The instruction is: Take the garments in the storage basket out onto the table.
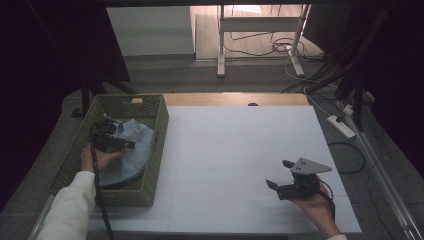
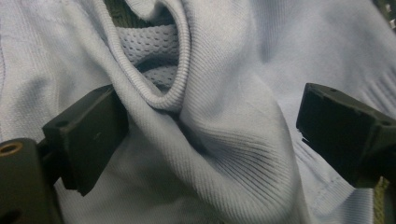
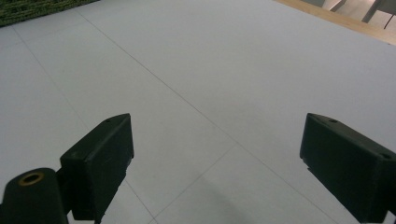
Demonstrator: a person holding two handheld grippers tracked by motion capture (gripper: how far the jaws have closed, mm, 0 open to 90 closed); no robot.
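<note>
Pale blue garment (image 2: 210, 140) is bunching up between the left gripper (image 2: 210, 135) jaws, which are gaping wide inside the green basket (image 1: 156, 150) at the table's left edge. Right gripper (image 1: 281, 175) is hovering wide open, holding nothing, near the front right corner.

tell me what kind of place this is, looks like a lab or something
Probably a lab or recording workspace, not a home. A plain white table holds just a green woven basket of pale blue clothing, and behind it loose cables and a power strip lie on the floor.
</note>
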